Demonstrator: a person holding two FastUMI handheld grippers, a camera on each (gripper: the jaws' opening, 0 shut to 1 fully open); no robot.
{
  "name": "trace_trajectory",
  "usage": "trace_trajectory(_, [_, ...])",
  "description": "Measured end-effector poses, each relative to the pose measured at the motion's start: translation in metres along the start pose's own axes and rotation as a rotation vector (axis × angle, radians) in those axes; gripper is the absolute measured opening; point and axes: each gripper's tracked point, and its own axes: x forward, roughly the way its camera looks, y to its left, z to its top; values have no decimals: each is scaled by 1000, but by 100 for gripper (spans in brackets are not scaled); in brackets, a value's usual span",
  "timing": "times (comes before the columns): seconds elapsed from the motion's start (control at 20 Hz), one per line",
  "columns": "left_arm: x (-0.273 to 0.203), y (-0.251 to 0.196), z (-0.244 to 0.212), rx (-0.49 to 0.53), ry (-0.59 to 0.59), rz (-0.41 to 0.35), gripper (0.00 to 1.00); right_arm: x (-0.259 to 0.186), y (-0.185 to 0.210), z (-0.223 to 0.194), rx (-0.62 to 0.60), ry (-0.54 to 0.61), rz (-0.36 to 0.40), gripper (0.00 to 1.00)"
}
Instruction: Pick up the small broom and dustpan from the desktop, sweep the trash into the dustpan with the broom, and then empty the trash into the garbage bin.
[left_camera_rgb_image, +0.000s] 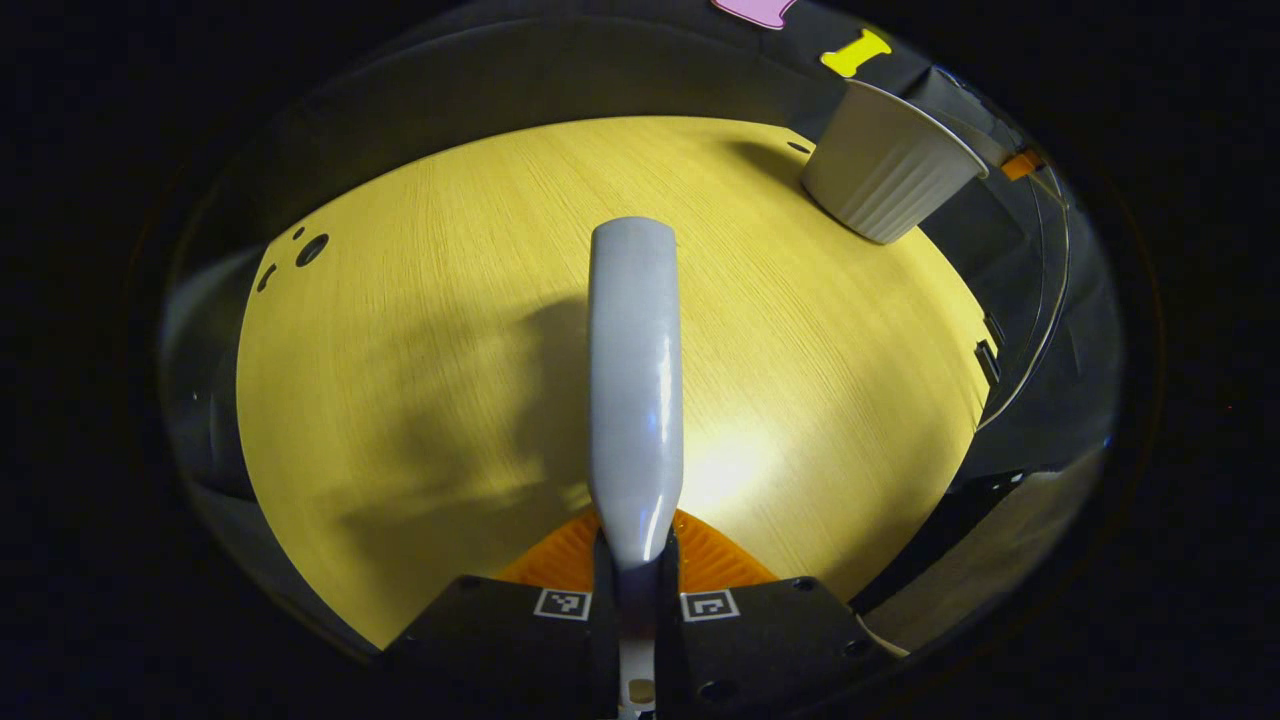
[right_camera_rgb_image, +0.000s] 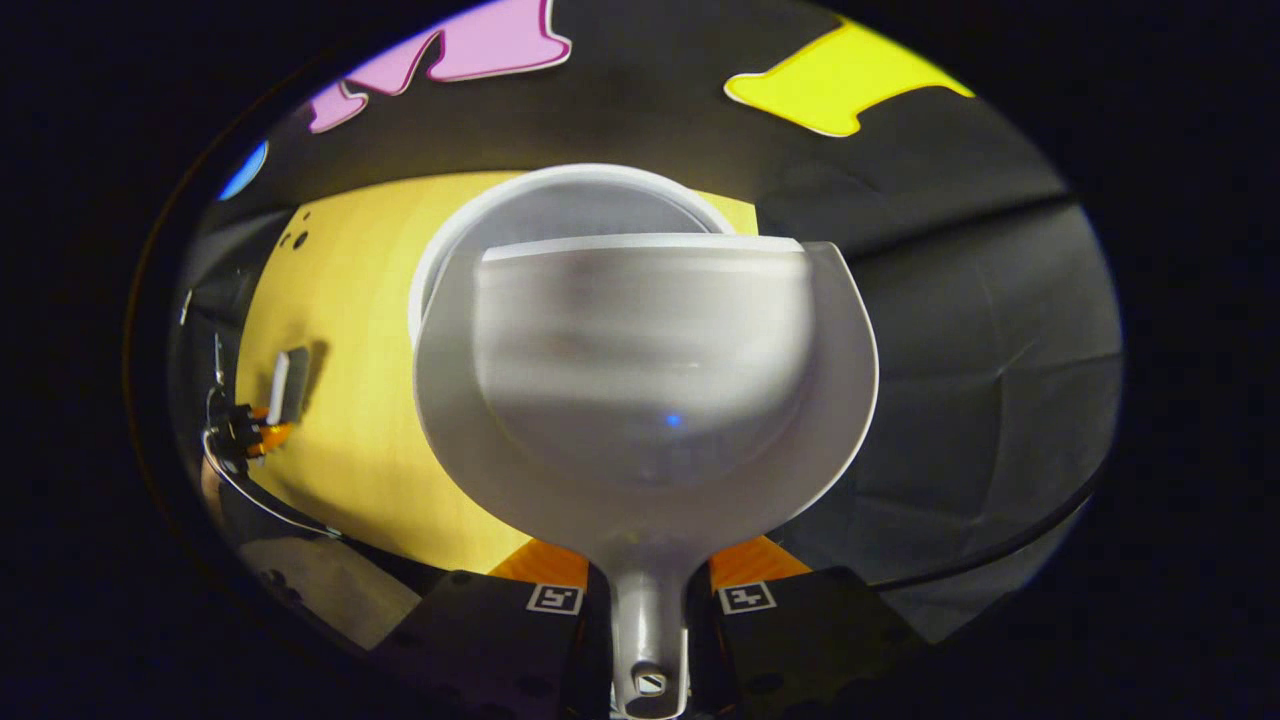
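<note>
My left gripper (left_camera_rgb_image: 637, 590) is shut on the handle of the small pale grey broom (left_camera_rgb_image: 635, 390), which points forward above the yellow wooden desktop (left_camera_rgb_image: 420, 330). The white ribbed garbage bin (left_camera_rgb_image: 885, 165) stands at the far right corner of the desk. My right gripper (right_camera_rgb_image: 648, 610) is shut on the stem of the white dustpan (right_camera_rgb_image: 645, 400). The pan's front lip lies over the open mouth of the bin (right_camera_rgb_image: 560, 195). Its inside looks blurred. Far off at the left of the right gripper view, the left gripper (right_camera_rgb_image: 250, 430) holds the broom (right_camera_rgb_image: 290, 385) over the desk.
A few round holes (left_camera_rgb_image: 311, 249) mark the desk's far left corner. A thin cable (left_camera_rgb_image: 1050, 300) curves along the desk's right edge. The black cloth wall rises behind the bin. The desk's edge (right_camera_rgb_image: 330, 530) drops to dark floor at lower left.
</note>
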Motion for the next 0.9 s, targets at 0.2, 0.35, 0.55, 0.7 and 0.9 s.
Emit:
trace_trajectory(0.2, [1, -3, 0, 8, 1, 11, 18, -31, 17, -5, 2, -80, 51, 34])
trace_trajectory(0.35, [2, -3, 2, 8, 6, 11, 18, -50, 36, -13, -37, -126, 74, 34])
trace_trajectory(0.55, [4, -3, 2, 0, 9, 17, 18, -73, 74, -29, -92, -175, 122, 34])
trace_trajectory(0.7, [7, -6, 2, -14, 8, 25, 18, -80, 113, -47, -133, -196, 172, 34])
trace_trajectory(0.9, [11, -14, 0, -35, 6, 40, 18, -63, 171, -78, -213, -179, 240, 34])
